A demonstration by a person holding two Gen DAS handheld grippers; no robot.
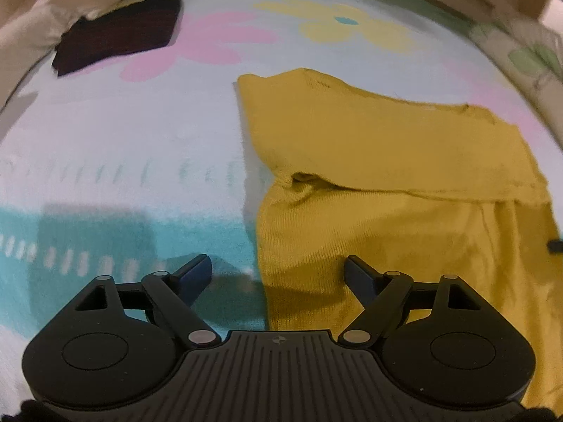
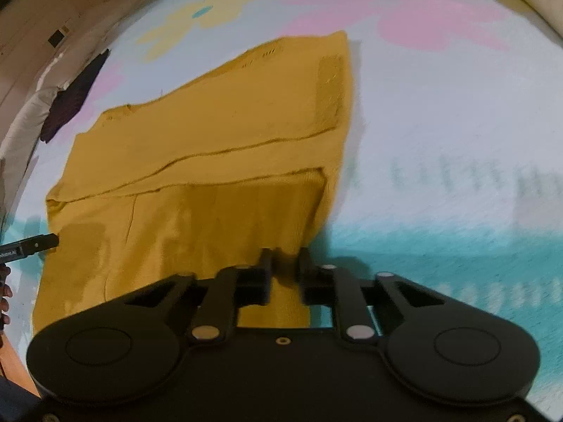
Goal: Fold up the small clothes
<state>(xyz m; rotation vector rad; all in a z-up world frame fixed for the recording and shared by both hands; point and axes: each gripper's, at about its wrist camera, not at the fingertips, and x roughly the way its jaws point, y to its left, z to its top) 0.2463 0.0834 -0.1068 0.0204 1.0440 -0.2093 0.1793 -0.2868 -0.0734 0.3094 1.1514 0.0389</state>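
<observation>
A mustard-yellow knit garment [image 1: 404, 176] lies on a bed sheet [image 1: 123, 147] printed with pink and yellow flowers and a teal band. The garment is partly folded: an upper layer lies across it, and its folded edge runs crosswise over the cloth below. In the left wrist view the left tongs [image 1: 278, 274] are released, their dark fingers spread wide apart; one fingertip sits over the teal band of the sheet and the other over the near part of the yellow cloth, with the garment's left edge running between them. In the right wrist view the right tongs [image 2: 284, 263] are clenched on the near right corner of the same garment [image 2: 211, 147], with yellow fabric bunched between the two fingers and trailing back under them. A finger of the left tongs [image 2: 33, 244] pokes in at the left border of that view, next to the garment's left edge. A dark folded cloth [image 1: 116, 35] lies well apart at the far left of the bed, beside a pale pillow [image 1: 31, 31].
</observation>
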